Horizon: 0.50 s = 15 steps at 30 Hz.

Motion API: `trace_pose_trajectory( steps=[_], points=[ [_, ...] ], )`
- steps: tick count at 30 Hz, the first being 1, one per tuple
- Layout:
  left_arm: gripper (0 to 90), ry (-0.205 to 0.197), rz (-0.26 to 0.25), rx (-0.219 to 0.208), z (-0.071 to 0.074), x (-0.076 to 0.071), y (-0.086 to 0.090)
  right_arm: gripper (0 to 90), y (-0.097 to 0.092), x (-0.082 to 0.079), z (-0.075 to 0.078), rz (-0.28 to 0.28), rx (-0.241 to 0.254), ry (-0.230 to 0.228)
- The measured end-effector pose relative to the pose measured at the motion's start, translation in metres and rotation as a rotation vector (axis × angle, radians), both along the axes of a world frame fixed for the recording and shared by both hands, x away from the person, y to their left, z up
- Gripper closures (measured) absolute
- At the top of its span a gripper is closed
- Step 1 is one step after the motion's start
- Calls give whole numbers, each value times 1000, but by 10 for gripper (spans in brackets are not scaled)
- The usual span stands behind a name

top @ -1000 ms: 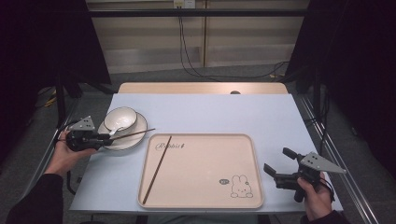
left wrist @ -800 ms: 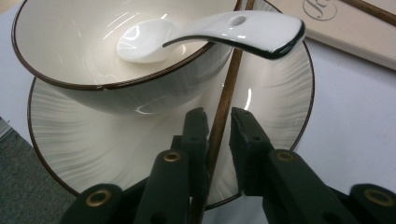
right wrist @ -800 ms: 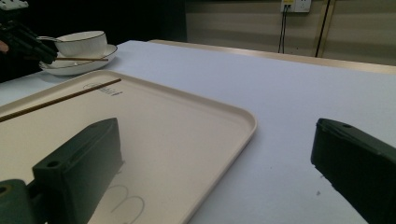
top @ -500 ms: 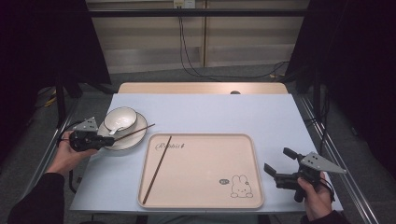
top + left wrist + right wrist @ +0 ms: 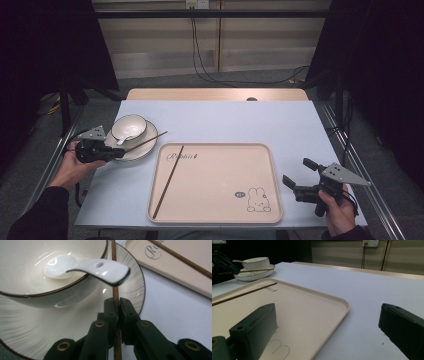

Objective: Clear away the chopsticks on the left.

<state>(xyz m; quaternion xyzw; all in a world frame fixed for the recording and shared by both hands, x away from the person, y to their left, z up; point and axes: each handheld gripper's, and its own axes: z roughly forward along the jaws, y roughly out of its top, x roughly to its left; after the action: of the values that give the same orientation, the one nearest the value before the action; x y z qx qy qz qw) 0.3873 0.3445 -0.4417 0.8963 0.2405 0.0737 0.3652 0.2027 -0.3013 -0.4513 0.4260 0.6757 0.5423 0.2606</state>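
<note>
Chopstick [image 5: 115, 275] sits pinched between the left gripper [image 5: 119, 305] pads, jaws just closed down onto it; grip is near the stick's lower end, w/ the rest running on past the fingertips over the plate [image 5: 135, 282] rim. In the high view the same stick [image 5: 147, 142] slants from the left gripper [image 5: 116, 152] up and right, its far tip out beyond the plate [image 5: 145, 145] edge, pointing toward the tray [image 5: 220, 150] corner. Just ahead of the fingertips, a white spoon [image 5: 100, 267] handle hangs over the stick; spoon bowl rests inside the bowl [image 5: 37, 282], which stands on the plate, to the left of the pads in the left gripper view. Second chopstick [image 5: 169, 181] lies flat on the tray, well apart from the held one, along the tray's left side.

Right gripper [image 5: 295, 176] has jaws spread wide, nothing between them; it hovers by the tray's near right corner, fingertips aimed at the tray [image 5: 312, 322]. Rabbit print [image 5: 257, 199] lies just beyond those fingertips. Table [image 5: 250, 122] top beyond the tray is pale blue.
</note>
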Motion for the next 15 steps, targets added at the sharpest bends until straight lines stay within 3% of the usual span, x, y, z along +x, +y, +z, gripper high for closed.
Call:
trace_pose_trajectory(
  steps=[5,8,12,15],
  points=[
    [851,0,4,-45,8,-3,-4,15,0,0,0,-2,1,-1],
    [851,10,14,-75,11,-8,-7,16,0,0,0,0,2,-1],
    [851,34,22,-78,12,-12,-9,16,0,0,0,-1,0,-1],
    [850,49,32,-113,13,-14,-9,15,0,0,0,0,2,-2]
  ],
)
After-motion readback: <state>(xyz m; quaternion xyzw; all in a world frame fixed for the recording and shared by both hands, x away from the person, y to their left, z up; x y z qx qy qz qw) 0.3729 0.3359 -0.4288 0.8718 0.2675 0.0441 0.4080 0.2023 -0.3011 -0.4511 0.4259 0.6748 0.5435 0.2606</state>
